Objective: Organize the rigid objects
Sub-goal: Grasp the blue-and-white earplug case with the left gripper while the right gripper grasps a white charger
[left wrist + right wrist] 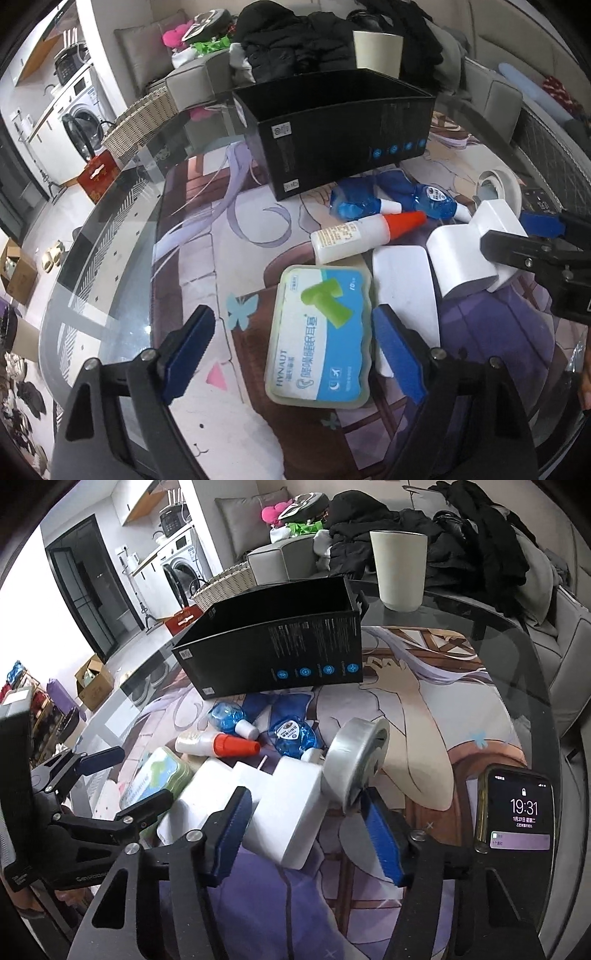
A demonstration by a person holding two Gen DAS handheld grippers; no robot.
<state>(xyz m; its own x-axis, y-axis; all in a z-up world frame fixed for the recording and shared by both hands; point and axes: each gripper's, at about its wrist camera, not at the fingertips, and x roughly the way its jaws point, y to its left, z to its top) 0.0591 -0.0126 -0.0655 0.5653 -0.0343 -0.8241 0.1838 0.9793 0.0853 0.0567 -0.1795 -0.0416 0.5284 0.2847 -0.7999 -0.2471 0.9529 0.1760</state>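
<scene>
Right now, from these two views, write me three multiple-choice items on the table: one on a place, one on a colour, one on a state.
1. Where does the earplug case lie?
A. between the left gripper's jaws
B. inside the black box
C. on the phone

2. What colour is the glue bottle's cap?
A. green
B. orange-red
C. black

3. How is the black box?
A. taped shut
B. flattened
C. open on top

Answers: 1 A, the blue pads flank the case without pressing it. 2 B, the cone-shaped cap is orange-red. 3 C, the right wrist view looks into its open top.
</scene>
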